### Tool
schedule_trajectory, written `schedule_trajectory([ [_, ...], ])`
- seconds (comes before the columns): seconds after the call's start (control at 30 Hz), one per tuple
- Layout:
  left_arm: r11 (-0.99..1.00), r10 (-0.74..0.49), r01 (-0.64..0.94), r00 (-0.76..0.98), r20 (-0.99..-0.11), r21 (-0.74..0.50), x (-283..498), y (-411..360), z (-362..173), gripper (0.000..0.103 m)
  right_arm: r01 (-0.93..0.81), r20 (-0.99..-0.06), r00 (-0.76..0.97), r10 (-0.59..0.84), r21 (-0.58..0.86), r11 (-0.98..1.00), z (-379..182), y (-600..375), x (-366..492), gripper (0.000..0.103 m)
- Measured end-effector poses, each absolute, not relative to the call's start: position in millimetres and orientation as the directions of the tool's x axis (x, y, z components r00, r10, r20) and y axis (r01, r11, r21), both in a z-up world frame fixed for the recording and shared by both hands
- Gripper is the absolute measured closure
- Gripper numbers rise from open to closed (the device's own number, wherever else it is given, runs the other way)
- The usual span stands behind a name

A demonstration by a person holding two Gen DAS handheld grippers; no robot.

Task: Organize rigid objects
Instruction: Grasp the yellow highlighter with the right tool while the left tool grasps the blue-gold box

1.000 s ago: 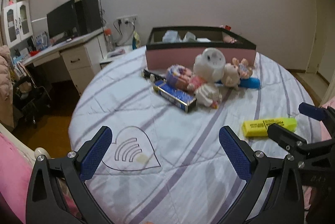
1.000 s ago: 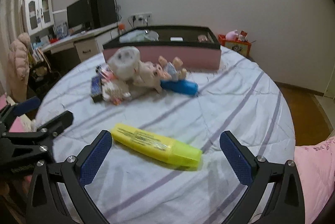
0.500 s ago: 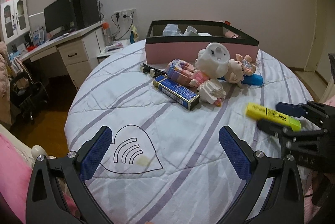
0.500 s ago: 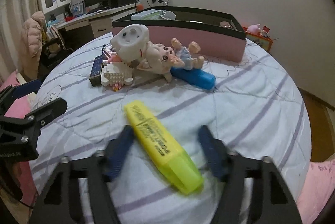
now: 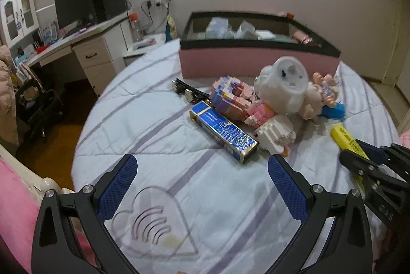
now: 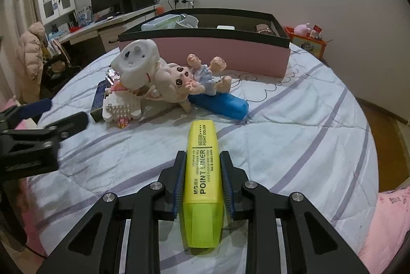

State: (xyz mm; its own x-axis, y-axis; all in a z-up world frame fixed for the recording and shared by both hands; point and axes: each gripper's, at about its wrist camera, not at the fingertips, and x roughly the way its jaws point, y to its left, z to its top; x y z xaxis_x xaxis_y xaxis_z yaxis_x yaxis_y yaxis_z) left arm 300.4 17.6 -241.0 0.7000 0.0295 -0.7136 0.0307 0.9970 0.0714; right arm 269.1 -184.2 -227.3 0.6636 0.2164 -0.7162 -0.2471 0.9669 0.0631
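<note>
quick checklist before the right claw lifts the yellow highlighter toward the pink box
1. Right claw shut on the highlighter: ok, both pads press its sides.
2. Grip placement: ok, the pads sit around its middle, with both ends sticking out.
3. Highlighter off the bed: cannot tell, its cap end looks to be resting on the sheet.
4. Path to the box: not ok at sheet level, the doll and blue bar lie between; lift first.
5. Room in the box: cannot tell, only some items near its rim show.
6. Left claw out of the way: ok, open and empty, off to the side.
</note>
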Motion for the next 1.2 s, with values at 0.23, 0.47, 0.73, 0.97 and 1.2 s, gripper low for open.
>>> schedule_trajectory([
  [0.23, 0.997, 0.053, 0.002, 0.655, -0.754, 0.072, 325.8, 10.2, -254.4, 0.000, -0.257, -0.718, 0.654, 0.239, 0.087, 0.962, -227.4, -187.5, 274.1, 0.076],
  [0.47, 0.997, 0.073, -0.053, 0.640, -0.765, 0.050, 336.8, 26.0, -255.1, 0.001, -0.264, -0.717, 0.649, 0.255, 0.101, 0.959, -227.6, -189.1, 277.2, 0.076],
  [0.73, 0.998, 0.019, 0.027, 0.663, -0.748, 0.049, 328.0, 29.1, -253.3, 0.061, -0.263, -0.718, 0.650, 0.250, 0.096, 0.960, -227.8, -188.3, 276.9, 0.076],
  [0.97, 0.995, -0.021, 0.087, 0.670, -0.742, 0.050, 301.2, 28.6, -251.1, 0.082, -0.235, -0.718, 0.659, 0.225, 0.088, 0.968, -227.6, -187.8, 271.5, 0.077],
  [1.2, 0.995, -0.061, 0.103, 0.677, -0.734, 0.012, 272.4, 40.4, -250.9, 0.082, -0.226, -0.722, 0.659, 0.212, 0.079, 0.971, -225.9, -178.9, 257.3, 0.076],
])
